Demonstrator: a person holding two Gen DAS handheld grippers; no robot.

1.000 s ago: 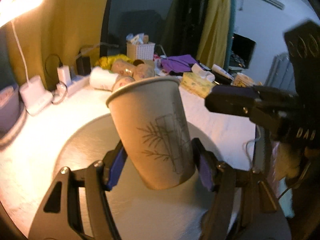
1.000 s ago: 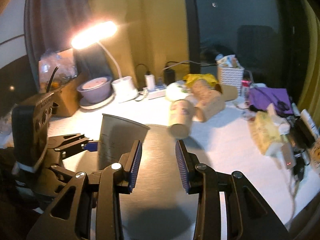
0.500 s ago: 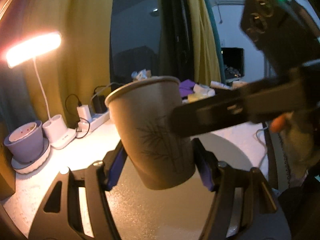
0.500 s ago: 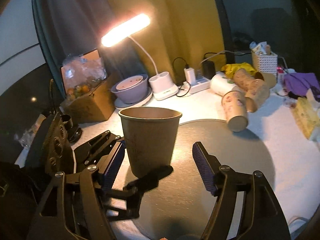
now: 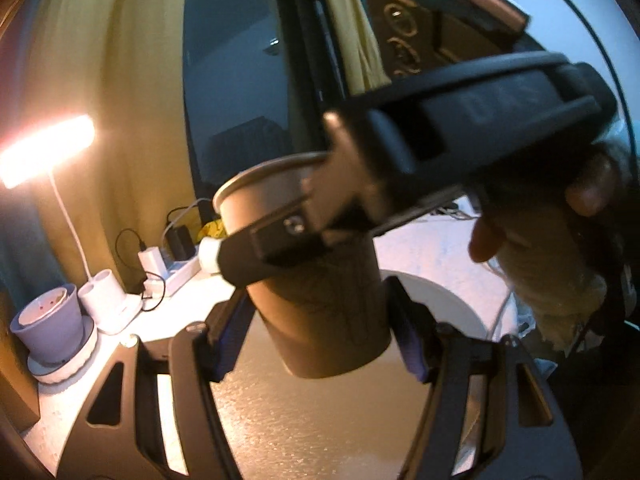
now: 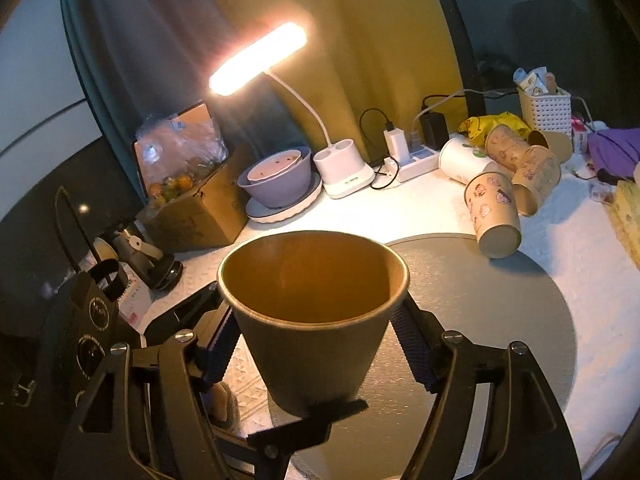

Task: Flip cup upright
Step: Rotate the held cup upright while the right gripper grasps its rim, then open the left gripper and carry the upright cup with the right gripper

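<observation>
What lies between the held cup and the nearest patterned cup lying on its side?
Nothing: in the right wrist view only the bare grey mat separates the cup from the patterned cup.

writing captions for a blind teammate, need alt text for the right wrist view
A brown paper cup stands mouth-up between the right gripper's open fingers, over a round grey mat. Behind it, a lit desk lamp and several paper cups lying on their sides.

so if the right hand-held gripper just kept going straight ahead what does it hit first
The paper cup, almost at once: it stands mouth-up between the right hand-held gripper's open fingers. The left hand-held gripper holds it near the base. Beyond lie the grey mat and lamp base.
</observation>
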